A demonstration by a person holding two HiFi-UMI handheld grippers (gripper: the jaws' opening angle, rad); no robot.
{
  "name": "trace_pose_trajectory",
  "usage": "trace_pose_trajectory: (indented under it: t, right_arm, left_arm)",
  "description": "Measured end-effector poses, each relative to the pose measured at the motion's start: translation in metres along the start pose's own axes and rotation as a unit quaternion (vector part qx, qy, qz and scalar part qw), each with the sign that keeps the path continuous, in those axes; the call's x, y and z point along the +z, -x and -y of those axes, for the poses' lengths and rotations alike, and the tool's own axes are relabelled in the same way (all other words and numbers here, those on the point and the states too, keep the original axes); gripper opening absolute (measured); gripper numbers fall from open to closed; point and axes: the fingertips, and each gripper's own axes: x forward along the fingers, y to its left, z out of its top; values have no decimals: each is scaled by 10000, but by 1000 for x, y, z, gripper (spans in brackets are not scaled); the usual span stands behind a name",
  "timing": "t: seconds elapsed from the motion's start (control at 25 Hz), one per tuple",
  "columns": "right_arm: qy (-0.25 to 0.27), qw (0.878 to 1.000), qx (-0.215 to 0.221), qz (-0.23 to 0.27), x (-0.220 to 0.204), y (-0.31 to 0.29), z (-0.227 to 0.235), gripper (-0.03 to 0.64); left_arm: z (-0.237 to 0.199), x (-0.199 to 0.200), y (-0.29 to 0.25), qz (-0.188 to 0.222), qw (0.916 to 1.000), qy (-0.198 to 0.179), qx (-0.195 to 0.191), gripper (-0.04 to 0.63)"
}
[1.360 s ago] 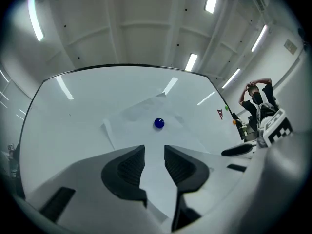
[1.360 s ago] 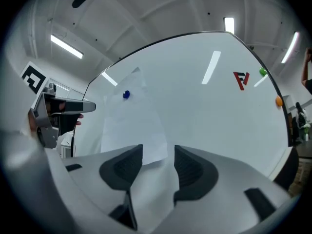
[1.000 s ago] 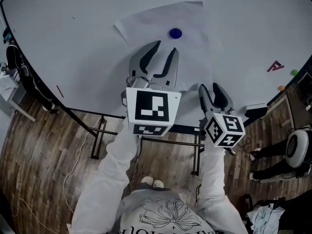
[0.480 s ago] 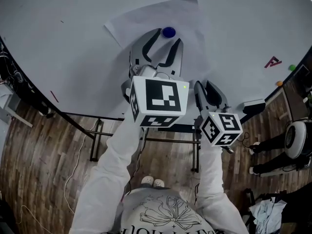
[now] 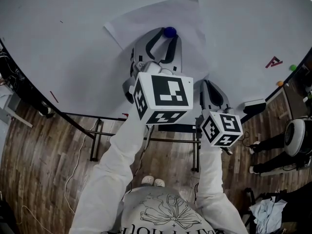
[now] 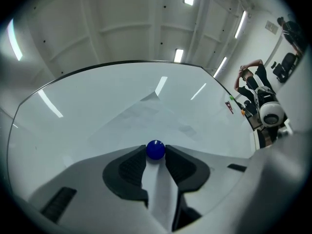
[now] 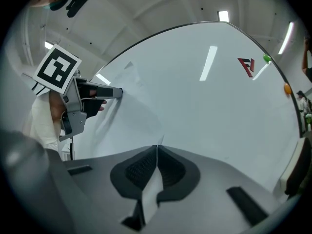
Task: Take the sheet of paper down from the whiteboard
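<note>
Left tool [image 6: 156, 153] is closing on the blue magnet [image 6: 155, 149]. It's right between the jaw tips, and the pads look like they touch it on both sides. Right tool [image 7: 156, 149] is clamped shut on the bottom corner of the sheet of paper [image 5: 161, 13], below and to the right of the left tool. The rest of the sheet lies flat on the whiteboard [image 5: 73, 52] ahead of both tools, pinned by that one magnet.

What worries me: the magnet's a smooth little ball caught right at the tips, so it could squirt out sideways and drop. And if I tug with the right tool before the magnet's off, I'd guess the paper tears or slides out of the pinch. Once it's free, a corner grip is all that holds it — floppy stuff. No containers in this one.
</note>
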Motion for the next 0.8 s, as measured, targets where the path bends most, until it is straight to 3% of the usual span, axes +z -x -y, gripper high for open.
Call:
trace_pose_trajectory:
  t: [0.48, 0.8]
  right_arm:
    - [-75, 9997, -157, 153, 11, 13, 5, 3]
    - [90, 9986, -515, 88, 18, 22, 31, 3]
  left_arm:
    - [-5, -1, 6, 55, 9992, 277, -275, 110]
    - [-34, 17, 19, 350, 9983, 467, 16, 110]
